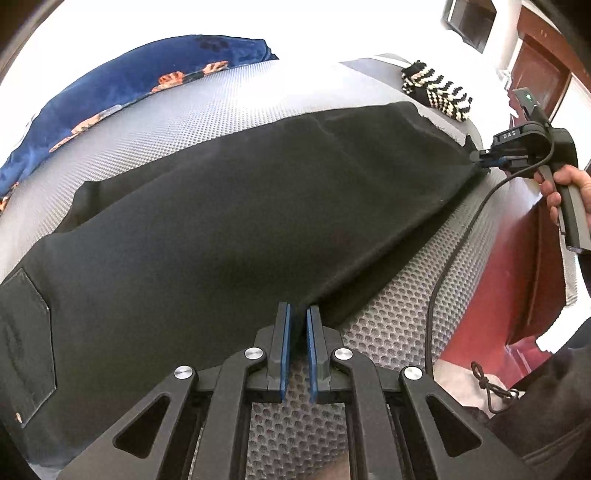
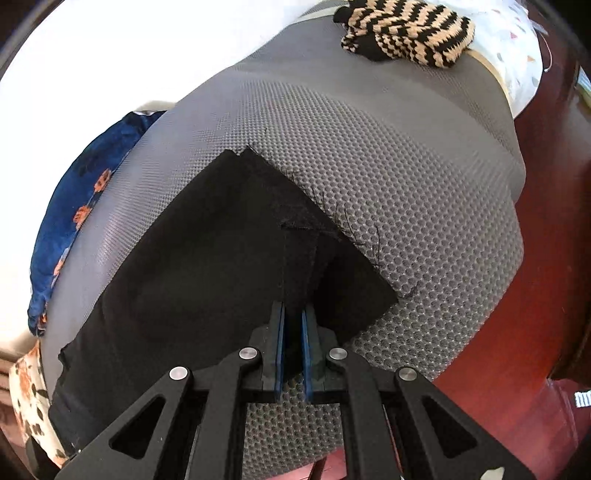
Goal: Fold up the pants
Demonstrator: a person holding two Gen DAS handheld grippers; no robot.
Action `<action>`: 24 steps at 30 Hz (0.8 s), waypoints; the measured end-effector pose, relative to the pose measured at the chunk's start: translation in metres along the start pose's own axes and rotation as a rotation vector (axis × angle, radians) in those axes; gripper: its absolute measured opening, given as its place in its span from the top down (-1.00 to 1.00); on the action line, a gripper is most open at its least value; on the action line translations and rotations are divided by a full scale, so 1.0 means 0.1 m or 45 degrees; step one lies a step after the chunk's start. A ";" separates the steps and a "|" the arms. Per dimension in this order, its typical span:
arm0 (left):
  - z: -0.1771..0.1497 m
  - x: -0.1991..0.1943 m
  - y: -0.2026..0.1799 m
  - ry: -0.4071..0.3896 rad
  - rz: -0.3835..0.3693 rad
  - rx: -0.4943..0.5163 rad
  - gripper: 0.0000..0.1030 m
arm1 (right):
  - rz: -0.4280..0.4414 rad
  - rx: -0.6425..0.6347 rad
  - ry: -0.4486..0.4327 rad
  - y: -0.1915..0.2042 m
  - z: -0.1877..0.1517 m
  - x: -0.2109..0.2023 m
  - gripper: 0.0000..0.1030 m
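Black woven pants [image 1: 207, 221] lie flat on a grey honeycomb-textured mat [image 1: 388, 317]. The left gripper [image 1: 298, 321] pinches their near edge; the right gripper [image 2: 292, 317] pinches the frayed hem end. A zigzag-knit cloth [image 2: 406, 33] sits well apart.

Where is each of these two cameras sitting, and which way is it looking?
Left wrist: on the left gripper, looking down its fingers at the black fabric pants on the grey dimpled mat; the right gripper and the hand holding it show.
Right wrist: on the right gripper, looking down at the pants' frayed end.
Shared: pants, mat, striped knit cloth.
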State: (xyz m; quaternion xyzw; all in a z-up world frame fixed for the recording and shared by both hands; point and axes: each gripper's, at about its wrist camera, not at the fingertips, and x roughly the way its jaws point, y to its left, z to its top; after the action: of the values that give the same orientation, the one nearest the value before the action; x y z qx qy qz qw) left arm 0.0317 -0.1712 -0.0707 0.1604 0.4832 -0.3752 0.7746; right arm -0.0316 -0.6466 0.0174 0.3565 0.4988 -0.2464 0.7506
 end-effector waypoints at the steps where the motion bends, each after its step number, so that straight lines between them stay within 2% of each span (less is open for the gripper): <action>1: -0.01 0.01 0.00 0.003 -0.005 -0.002 0.83 | 0.001 -0.003 0.017 -0.01 -0.01 0.04 0.86; 6: 0.00 0.02 0.03 0.008 -0.024 -0.016 0.83 | 0.032 0.064 0.012 -0.13 0.01 0.03 0.61; 9: 0.01 0.02 0.04 0.010 -0.031 -0.029 0.83 | 0.026 0.080 0.004 -0.18 0.07 0.02 0.60; 11: 0.01 0.01 0.04 0.008 -0.031 -0.035 0.83 | 0.028 0.076 0.004 -0.20 0.10 0.02 0.82; 13: 0.01 0.00 0.03 0.008 -0.025 -0.032 0.83 | 0.038 0.065 0.000 -0.20 0.11 -0.01 0.94; 17: -0.01 -0.01 0.01 0.008 -0.028 0.000 0.83 | 0.007 0.019 -0.073 -0.16 0.02 -0.24 0.96; 20: -0.01 0.01 0.03 0.023 -0.045 0.000 0.83 | -0.068 0.034 -0.030 -0.23 -0.04 -0.16 0.96; 24: 0.02 0.01 0.08 0.044 -0.087 -0.011 0.80 | -0.056 0.081 0.017 -0.32 -0.09 -0.04 0.89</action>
State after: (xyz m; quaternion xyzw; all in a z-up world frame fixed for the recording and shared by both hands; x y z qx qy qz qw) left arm 0.0394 -0.1673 -0.0719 0.1471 0.5034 -0.3964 0.7535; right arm -0.0612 -0.6596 0.0101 0.3709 0.5035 -0.2761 0.7299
